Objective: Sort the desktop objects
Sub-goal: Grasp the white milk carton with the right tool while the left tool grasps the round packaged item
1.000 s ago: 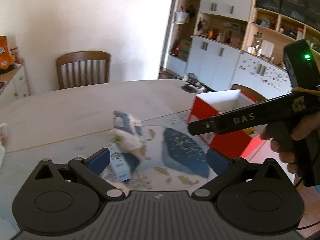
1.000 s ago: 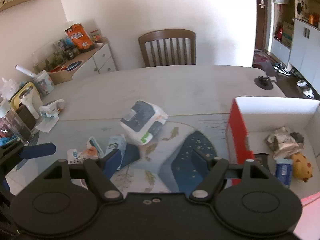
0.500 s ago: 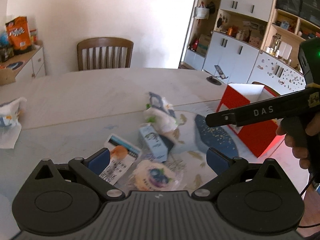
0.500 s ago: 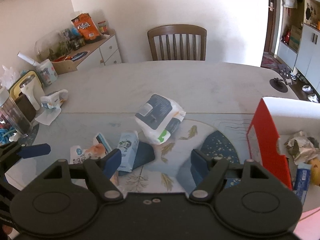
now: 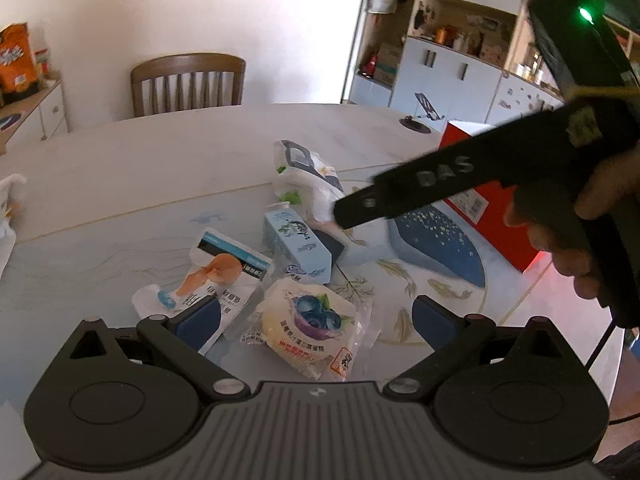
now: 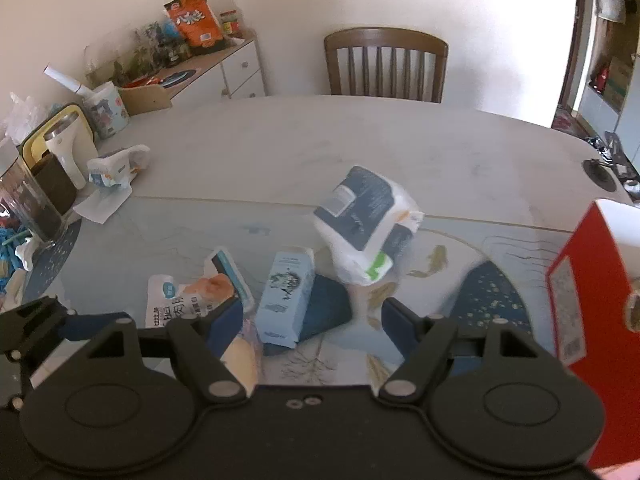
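Several packets lie on the table mat. A blueberry cake packet (image 5: 310, 328) sits between the open fingers of my left gripper (image 5: 316, 320). A light blue carton (image 5: 298, 246) (image 6: 286, 296), a white snack sachet with orange print (image 5: 216, 280) (image 6: 188, 300) and a white-and-navy wipes pack (image 5: 308, 176) (image 6: 362, 220) lie beyond. My right gripper (image 6: 312, 316) is open and empty above the carton; it also shows in the left wrist view (image 5: 460, 184). A red box (image 6: 580, 280) (image 5: 492, 200) stands at the right.
A wooden chair (image 6: 386, 64) stands behind the table. A glass jar (image 6: 28, 204), a tissue pack (image 6: 114, 168) and paper clutter sit at the table's left edge. A phone stand (image 5: 422, 112) is at the far right. Cabinets (image 5: 460, 72) line the wall.
Both grippers have moved left and lower over the pile. The blueberry packet now lies between my left fingers and the red box has slid toward the right edge of both views.
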The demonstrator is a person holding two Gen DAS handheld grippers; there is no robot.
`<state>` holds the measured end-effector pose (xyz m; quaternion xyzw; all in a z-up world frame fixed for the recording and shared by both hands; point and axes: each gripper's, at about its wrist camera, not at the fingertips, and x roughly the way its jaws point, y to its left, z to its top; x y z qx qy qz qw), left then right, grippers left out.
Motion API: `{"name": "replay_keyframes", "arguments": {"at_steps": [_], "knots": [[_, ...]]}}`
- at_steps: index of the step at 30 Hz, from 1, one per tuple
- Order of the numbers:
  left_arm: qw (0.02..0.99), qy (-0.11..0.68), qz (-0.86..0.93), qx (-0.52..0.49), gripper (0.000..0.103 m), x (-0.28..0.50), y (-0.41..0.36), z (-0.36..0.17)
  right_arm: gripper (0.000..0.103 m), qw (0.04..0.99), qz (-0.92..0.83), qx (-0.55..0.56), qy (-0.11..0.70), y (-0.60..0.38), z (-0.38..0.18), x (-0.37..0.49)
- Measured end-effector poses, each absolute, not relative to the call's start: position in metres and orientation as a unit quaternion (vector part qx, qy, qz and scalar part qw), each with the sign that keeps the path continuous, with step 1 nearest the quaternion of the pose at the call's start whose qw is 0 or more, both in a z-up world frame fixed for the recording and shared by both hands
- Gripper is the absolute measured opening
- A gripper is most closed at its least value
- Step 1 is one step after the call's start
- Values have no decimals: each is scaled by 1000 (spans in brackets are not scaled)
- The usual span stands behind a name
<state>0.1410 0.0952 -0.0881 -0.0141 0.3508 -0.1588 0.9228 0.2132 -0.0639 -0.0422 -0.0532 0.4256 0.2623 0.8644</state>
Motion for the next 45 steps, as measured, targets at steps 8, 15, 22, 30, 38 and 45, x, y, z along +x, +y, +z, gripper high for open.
{"name": "replay_keyframes", "arguments": {"at_steps": [8,15,22,30,38,45], "knots": [[920,346,-185,14,102,155,89,-103,74,855,267,-62,441,-43,-60,225],[914,351,-199,27,102,161,82,-116,74,853,252,-48,454,-29,-75,239],[913,355,-199,28,102,167,81,-123,64,852,223,-40,471,-19,-91,253],[913,357,-199,22,96,173,83,-126,50,850,204,-46,484,-15,-104,260],[912,358,-200,15,90,174,83,-127,38,844,210,-41,491,-14,-109,262],[912,359,-197,11,78,173,85,-126,30,842,218,-38,492,-14,-108,263]]}}
